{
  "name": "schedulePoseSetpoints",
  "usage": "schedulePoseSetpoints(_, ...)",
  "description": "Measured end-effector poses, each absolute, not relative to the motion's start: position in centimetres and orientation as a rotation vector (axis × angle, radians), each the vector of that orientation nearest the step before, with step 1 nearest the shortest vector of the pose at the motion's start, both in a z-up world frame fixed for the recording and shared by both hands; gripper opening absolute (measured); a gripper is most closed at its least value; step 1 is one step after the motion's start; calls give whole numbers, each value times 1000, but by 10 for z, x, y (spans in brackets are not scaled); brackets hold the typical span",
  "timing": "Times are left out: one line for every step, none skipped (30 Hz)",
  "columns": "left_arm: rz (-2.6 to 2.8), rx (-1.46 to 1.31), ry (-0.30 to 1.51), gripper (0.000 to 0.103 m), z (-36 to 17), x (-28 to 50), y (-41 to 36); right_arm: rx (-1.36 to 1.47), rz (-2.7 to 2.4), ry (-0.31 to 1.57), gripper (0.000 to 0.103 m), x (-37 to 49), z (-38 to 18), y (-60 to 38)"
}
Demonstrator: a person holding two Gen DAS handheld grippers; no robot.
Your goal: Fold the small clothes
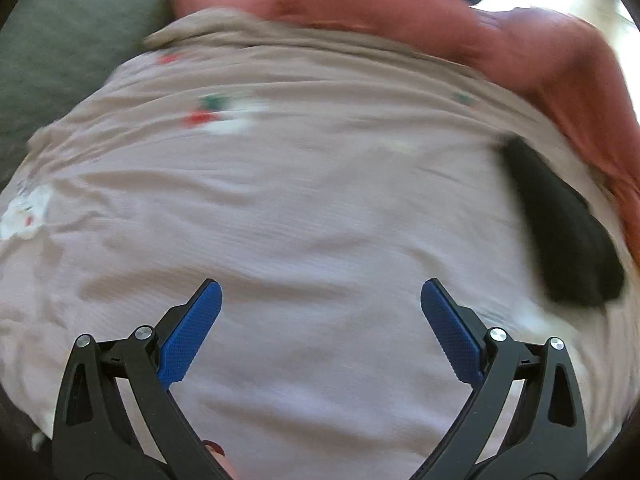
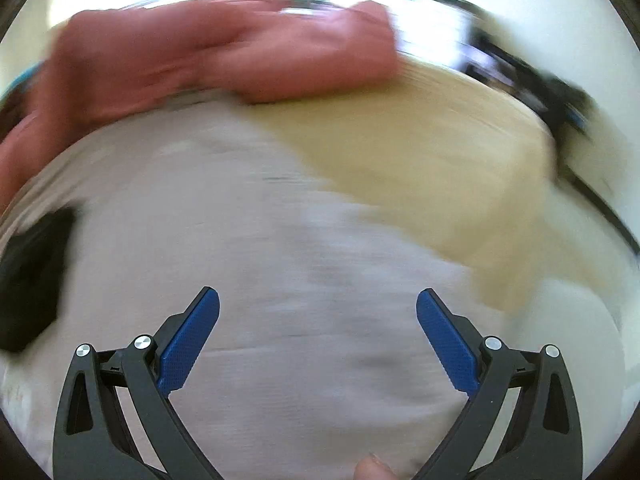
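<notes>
the folding looks barely started, as far as these blurred views show. a pale pink garment (image 1: 304, 208) with small printed figures lies spread and wrinkled across the work surface, filling most of the left wrist view, and no clean fold line shows on it. it lies under both grippers, with its far edge against a red garment (image 1: 460, 28), which sits bunched up and unfolded behind it. the left gripper (image 1: 321, 292) hangs over the pink cloth with its blue pads spread wide and nothing between them. the right gripper (image 2: 318, 300) is likewise spread and empty over the same cloth. in my judgement, the pink piece has to be gripped at an edge and folded, and the red one is left after it.

counted: two grippers, one pink garment, one red garment, one dark object (image 1: 560, 224) lying on the pink cloth toward its right side, too blurred to name, and one light wooden tabletop (image 2: 460, 152) showing beyond the cloth in the right wrist view.
</notes>
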State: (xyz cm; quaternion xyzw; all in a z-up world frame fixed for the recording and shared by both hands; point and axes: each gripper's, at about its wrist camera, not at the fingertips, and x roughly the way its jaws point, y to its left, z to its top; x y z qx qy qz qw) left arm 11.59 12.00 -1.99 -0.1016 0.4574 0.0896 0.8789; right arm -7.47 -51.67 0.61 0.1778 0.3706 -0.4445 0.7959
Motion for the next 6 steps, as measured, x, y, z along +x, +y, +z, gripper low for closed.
schedulePoseSetpoints(228,-232,964,93,-23,122,141,393,-1026,795,98,-90,4,-532)
schedulePoseSetpoints(277,-266,975,93,-28,128,169,416,-1142,791,98,-116,2,-556)
schedulePoseSetpoints(316,-299,986,93,-32,133,193,440,-1210,786,98,-135,0,-571)
schedulePoseSetpoints(373,-329,998,93,-36,139,223,469,-1266,791,98,-153,-3,-586)
schedulePoseSetpoints(410,-347,1001,93,-37,142,241,496,-1352,800,98,-175,-7,-601)
schedulePoseSetpoints(450,-369,1005,93,-38,146,264,496,-1352,800,98,-175,-7,-601)
